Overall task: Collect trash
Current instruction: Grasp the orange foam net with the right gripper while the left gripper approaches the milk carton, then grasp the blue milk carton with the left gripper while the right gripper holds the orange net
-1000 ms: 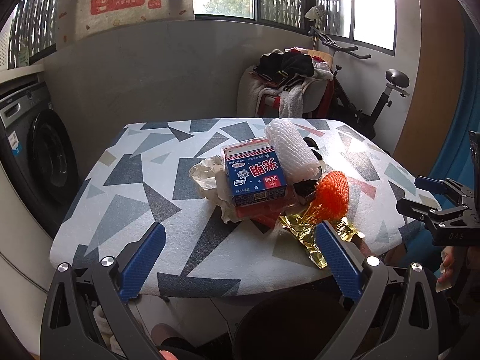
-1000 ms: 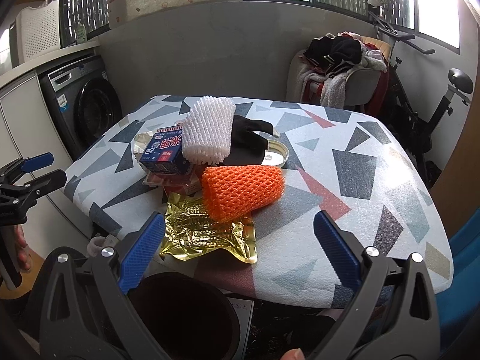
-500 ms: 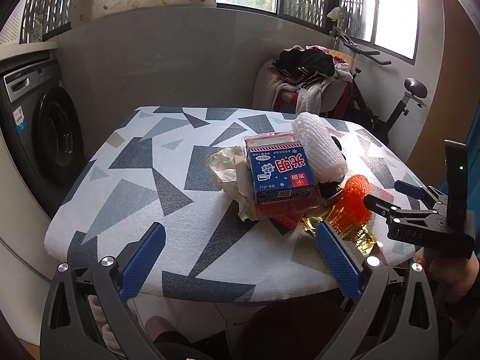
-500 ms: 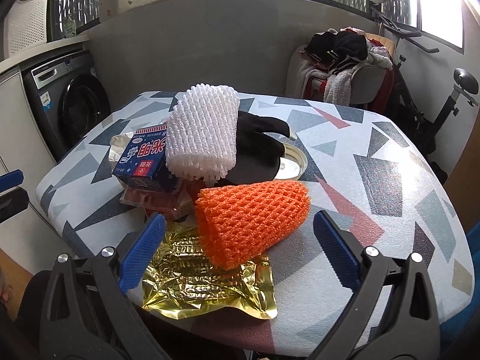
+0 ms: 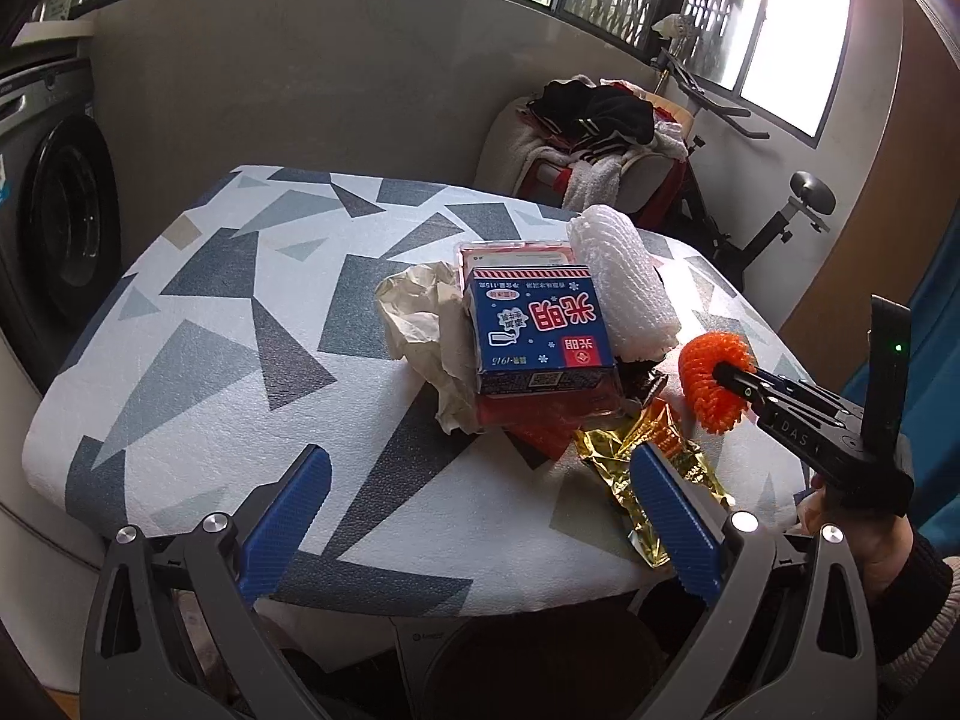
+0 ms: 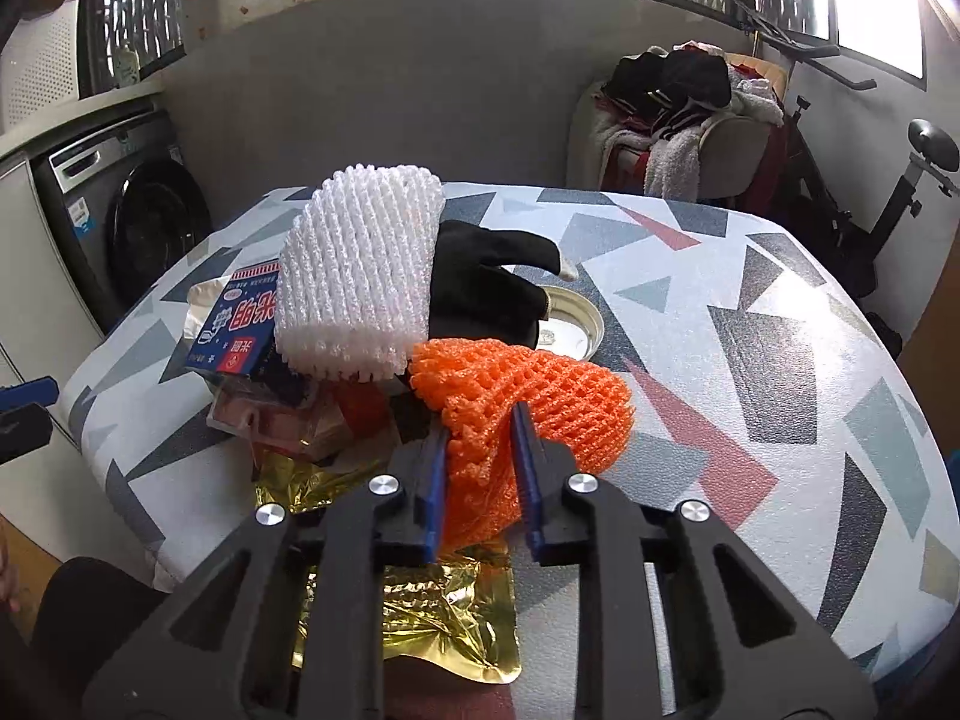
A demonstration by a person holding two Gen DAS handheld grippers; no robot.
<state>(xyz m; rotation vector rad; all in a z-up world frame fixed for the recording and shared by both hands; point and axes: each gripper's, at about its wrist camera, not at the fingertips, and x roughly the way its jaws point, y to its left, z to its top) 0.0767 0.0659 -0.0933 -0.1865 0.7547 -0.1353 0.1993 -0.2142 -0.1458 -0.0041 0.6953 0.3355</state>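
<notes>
Two grippers work over a heap of rubbish on the patterned table (image 5: 180, 372). Nearest, the right gripper (image 6: 480, 438) has just been closing, and its fingers (image 6: 433, 480) now pinch the near end of the orange foam net (image 6: 540, 396), which still lies on the table over the gold foil wrapper (image 6: 420, 612). The left gripper (image 5: 474, 516) hangs at the near edge with its fingers wide apart and nothing between them. Beyond the net lie a blue carton (image 5: 540, 330) on a red packet (image 5: 540, 414), crumpled paper (image 5: 420, 324), a white foam net (image 6: 360, 276), a black glove (image 6: 486, 288) and a round lid (image 6: 570, 324). Judging from this, collection has barely begun: one piece is gripped but not lifted, and everything else remains on the table.
</notes>
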